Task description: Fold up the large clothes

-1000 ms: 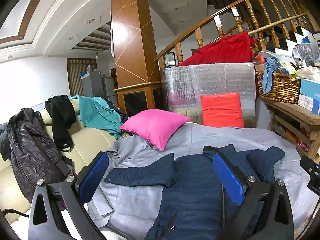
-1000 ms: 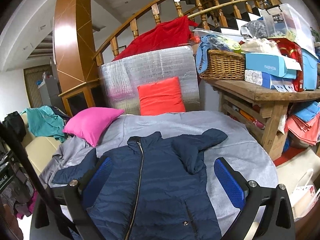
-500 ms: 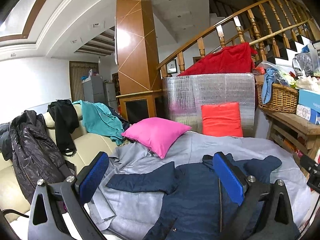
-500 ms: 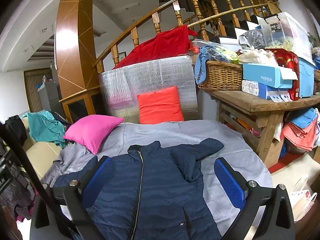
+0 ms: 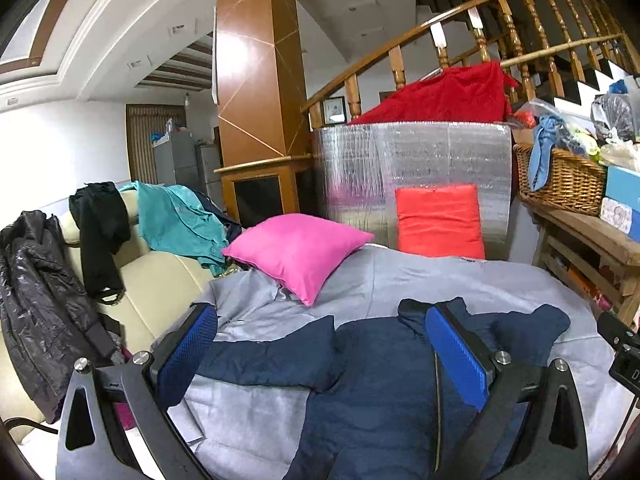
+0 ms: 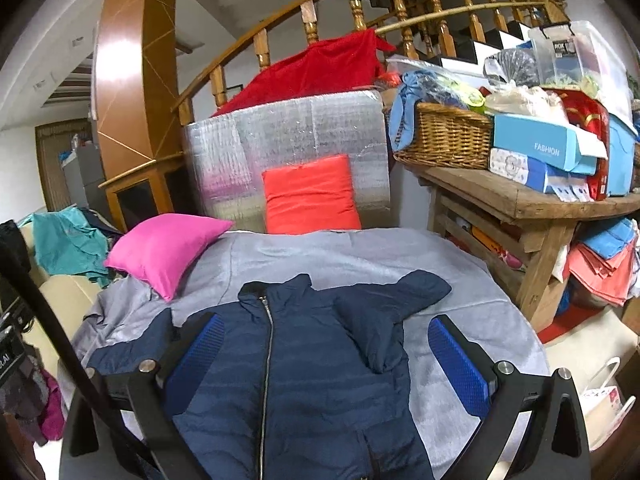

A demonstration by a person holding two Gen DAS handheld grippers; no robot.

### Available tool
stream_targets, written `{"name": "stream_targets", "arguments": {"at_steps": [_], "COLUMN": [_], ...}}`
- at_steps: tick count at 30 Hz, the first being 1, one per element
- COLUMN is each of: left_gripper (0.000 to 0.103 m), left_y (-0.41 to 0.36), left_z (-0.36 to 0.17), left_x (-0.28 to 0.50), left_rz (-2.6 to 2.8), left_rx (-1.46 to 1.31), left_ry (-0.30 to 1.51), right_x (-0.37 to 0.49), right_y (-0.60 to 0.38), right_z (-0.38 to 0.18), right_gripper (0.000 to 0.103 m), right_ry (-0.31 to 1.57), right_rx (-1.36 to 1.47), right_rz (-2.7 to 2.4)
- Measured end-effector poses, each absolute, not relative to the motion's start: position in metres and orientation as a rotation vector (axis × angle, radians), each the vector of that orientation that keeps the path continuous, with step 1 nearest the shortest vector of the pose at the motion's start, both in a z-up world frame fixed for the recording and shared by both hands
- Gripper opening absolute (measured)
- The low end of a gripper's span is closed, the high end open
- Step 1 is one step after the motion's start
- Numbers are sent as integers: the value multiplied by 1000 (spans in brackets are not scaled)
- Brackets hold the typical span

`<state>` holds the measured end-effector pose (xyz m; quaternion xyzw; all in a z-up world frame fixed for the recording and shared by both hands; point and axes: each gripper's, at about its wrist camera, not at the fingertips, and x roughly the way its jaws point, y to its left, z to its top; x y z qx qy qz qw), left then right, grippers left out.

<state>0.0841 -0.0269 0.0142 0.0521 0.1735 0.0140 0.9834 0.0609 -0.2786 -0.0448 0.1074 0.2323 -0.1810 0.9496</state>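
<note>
A navy quilted jacket (image 6: 312, 376) lies zipped and face up on a grey sheet (image 6: 340, 256). Its right sleeve (image 6: 384, 312) is folded over its chest; its left sleeve (image 5: 272, 356) stretches out sideways. The jacket also shows in the left wrist view (image 5: 384, 408). My left gripper (image 5: 320, 356) is open and empty, held above the left sleeve and shoulder. My right gripper (image 6: 326, 364) is open and empty, held above the jacket's chest.
A pink cushion (image 6: 164, 248) and a red cushion (image 6: 312, 196) sit at the sheet's far side against a silver padded panel (image 6: 288, 136). A cream sofa (image 5: 132, 280) with draped clothes is left. A wooden table (image 6: 532, 200) with basket and boxes stands right.
Both grippers have drawn back and risen slightly, so the jacket sits lower and farther in both views. Both stay open and the jacket has not moved.
</note>
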Motion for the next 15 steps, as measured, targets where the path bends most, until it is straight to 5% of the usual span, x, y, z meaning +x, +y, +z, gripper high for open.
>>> {"name": "stream_targets", "arguments": {"at_steps": [9, 15], "left_gripper": [103, 103], "left_y": [-56, -82], "left_z": [-16, -80], "left_x": [162, 249], "left_rz": [36, -16], "left_rx": [112, 89], "left_ry": [403, 572], "right_x": [136, 192], "right_y": [-339, -445], "right_z": [-81, -147], "right_gripper": [103, 103], "right_ry": [514, 558], "right_rx": [271, 596], "right_rz": [-414, -404]}}
